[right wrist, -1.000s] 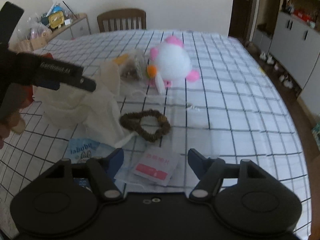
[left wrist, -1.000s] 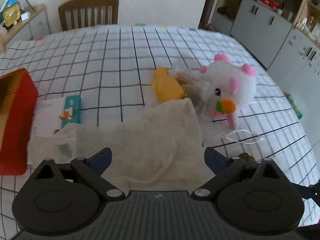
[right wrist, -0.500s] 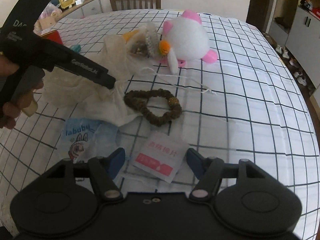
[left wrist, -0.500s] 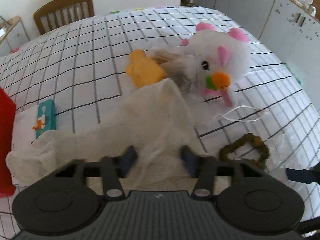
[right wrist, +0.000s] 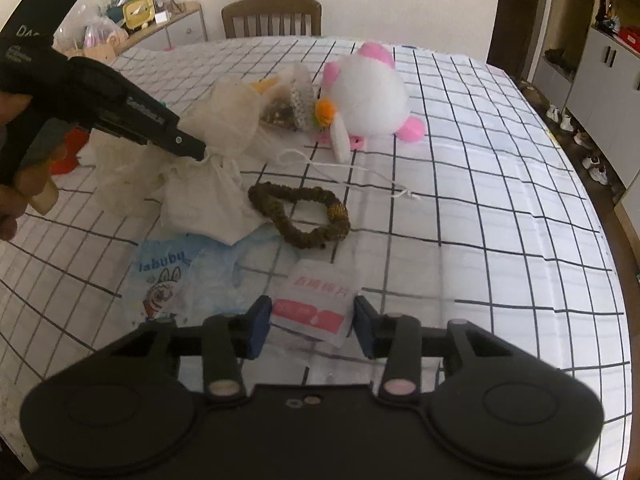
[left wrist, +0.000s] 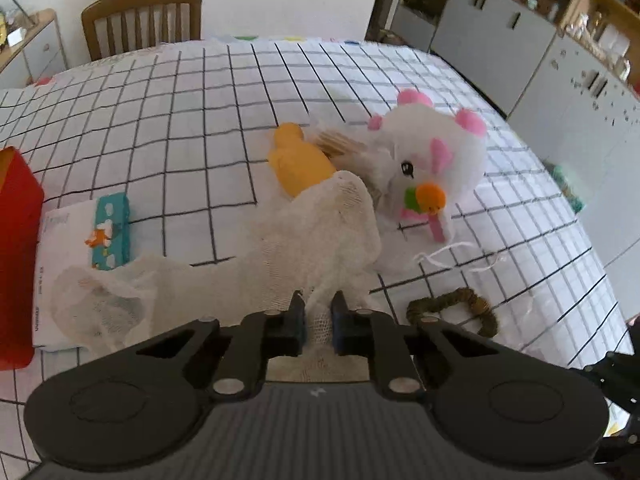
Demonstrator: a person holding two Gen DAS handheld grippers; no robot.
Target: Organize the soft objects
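Note:
My left gripper [left wrist: 319, 320] is shut on a bunched fold of the white gauze cloth [left wrist: 320, 232], which drapes over the checked table; it also shows in the right wrist view [right wrist: 200, 156] pinching the gauze cloth [right wrist: 208, 196]. A white and pink plush toy [left wrist: 432, 160] lies behind it, beside a yellow soft toy [left wrist: 300, 160]. A brown scrunchie [right wrist: 298, 212] lies in front of the plush toy [right wrist: 372, 96]. My right gripper [right wrist: 310, 322] is open, its fingers either side of a pink and white sachet [right wrist: 316, 300].
A red box [left wrist: 16, 248] stands at the left with a teal tissue pack [left wrist: 110, 230] on paper beside it. A blue printed plastic bag [right wrist: 180, 280] lies near my right gripper. A white string [right wrist: 348, 172] trails on the table. A wooden chair [left wrist: 140, 16] stands behind.
My left gripper went from wide open to shut on the gauze cloth and has gathered it up. My right gripper has narrowed and moved forward around the sachet.

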